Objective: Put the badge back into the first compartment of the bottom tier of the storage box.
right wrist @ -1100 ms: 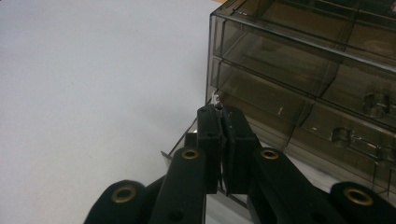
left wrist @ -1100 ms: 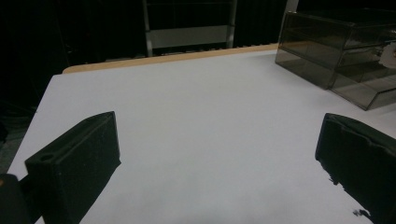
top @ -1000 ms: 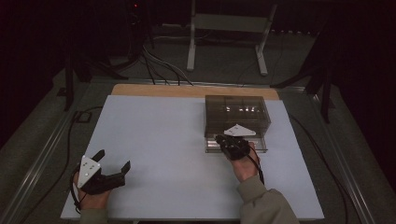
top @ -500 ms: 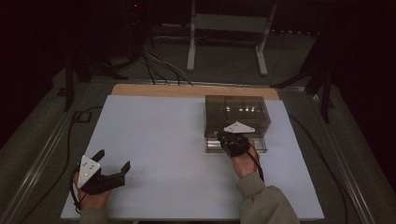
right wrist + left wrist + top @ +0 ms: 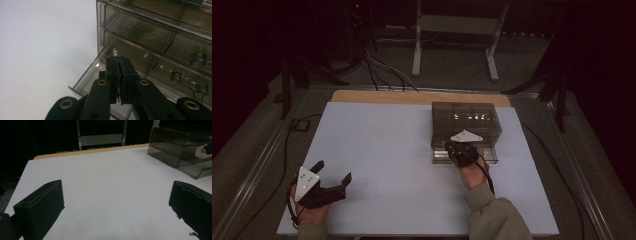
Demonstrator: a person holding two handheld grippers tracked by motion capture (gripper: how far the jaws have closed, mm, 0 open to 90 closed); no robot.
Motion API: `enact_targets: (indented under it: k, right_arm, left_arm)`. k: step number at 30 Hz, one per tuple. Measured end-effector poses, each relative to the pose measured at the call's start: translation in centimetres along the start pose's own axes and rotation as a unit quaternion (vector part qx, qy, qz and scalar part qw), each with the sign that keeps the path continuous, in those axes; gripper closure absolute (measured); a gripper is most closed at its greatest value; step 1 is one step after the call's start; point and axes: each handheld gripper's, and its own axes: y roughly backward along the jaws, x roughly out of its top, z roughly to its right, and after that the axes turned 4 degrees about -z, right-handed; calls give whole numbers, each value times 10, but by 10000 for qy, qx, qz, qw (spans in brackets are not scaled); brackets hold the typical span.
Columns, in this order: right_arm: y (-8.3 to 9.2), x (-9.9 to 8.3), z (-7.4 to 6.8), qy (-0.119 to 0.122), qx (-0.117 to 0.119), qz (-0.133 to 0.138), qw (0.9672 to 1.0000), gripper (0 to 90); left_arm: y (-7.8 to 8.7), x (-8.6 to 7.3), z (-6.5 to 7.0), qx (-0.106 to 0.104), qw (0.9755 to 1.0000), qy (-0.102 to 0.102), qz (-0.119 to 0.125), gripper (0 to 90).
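Observation:
A smoky clear drawer cabinet (image 5: 466,120) stands at the right of the white table (image 5: 382,145). Its bottom left drawer (image 5: 87,80) is pulled out. My right gripper (image 5: 119,60) hovers over that drawer with its jaws pressed together, and a tiny shiny piece (image 5: 115,53) pokes out between their tips. In the high view the right gripper (image 5: 451,148) sits at the cabinet's front. My left gripper (image 5: 333,171) rests at the front left of the table, open and with nothing in it. In its own view the left gripper (image 5: 116,205) points across bare table toward the cabinet (image 5: 172,147).
The other drawers are closed, with clear handles (image 5: 197,58) to the right of my jaws. A wooden strip (image 5: 417,97) borders the table's far edge. Metal frame legs (image 5: 452,45) and cables (image 5: 382,70) lie on the floor beyond.

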Motion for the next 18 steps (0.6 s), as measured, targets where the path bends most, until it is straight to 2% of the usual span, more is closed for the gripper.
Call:
enact_targets:
  k: [18]
  right_arm:
    - [-11,-4,-1,85,-117,-253,9996,878]
  left_arm:
    - [0,0,0,-11,10000,-4,-10,7]
